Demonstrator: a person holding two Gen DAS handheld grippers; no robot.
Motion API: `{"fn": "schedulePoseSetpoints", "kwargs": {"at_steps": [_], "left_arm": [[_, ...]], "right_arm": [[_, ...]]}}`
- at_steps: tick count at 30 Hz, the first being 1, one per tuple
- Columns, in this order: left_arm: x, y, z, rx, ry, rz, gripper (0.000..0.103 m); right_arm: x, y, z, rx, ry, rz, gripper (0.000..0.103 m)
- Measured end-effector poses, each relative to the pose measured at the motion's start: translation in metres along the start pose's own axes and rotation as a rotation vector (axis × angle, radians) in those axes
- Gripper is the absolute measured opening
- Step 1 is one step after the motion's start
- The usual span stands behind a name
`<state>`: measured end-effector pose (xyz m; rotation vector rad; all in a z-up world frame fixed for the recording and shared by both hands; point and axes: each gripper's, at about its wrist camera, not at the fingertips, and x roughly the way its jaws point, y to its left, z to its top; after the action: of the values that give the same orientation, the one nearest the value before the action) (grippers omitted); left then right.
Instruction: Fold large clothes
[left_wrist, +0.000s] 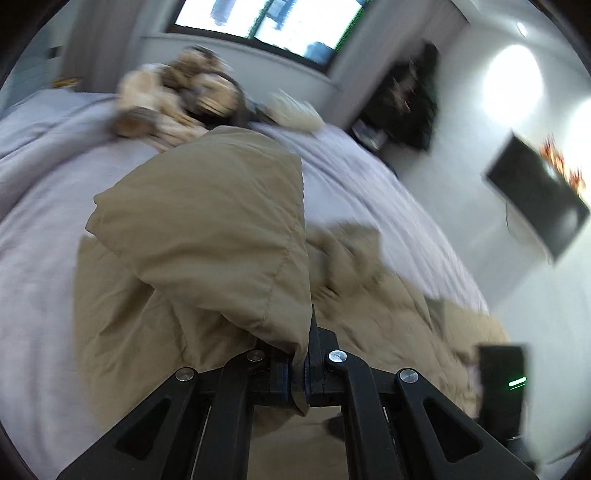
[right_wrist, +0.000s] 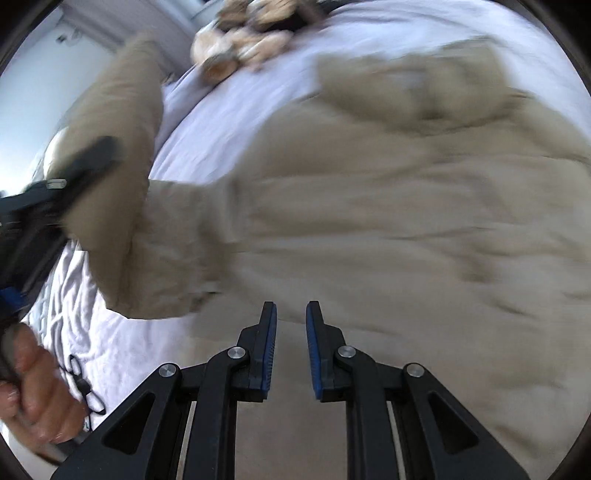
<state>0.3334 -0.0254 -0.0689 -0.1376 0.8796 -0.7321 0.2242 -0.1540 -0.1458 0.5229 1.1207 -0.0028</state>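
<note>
The left gripper (left_wrist: 299, 373) is clamped shut on cloth; the right gripper (right_wrist: 291, 350) stands slightly parted, nothing between its fingers.

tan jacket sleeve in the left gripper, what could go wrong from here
1. The left gripper pinches only a thin edge of the tan jacket's sleeve; the puffy fabric could slip out mid-fold.
2. The right gripper hangs slightly open over the jacket body, so nothing pins it and it may drag across the lavender bedspread.
3. A wide swing could reach the plush toys.
</note>
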Motion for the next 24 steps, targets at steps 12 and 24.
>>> {"fn": "schedulePoseSetpoints", "kwargs": {"at_steps": [12,24], "left_arm": [[0.104,-0.105,-0.082,0.386,0.259,0.301,0.022],[0.030,-0.079,-0.078,0.339,0.178,0.216,0.071]], "right_arm": [[-0.074,-0.161,-0.033,0.238,-0.037,-0.128,0.018],[-0.080,-0.156,-0.031,0.218,-0.042,-0.088,0.045]]}}
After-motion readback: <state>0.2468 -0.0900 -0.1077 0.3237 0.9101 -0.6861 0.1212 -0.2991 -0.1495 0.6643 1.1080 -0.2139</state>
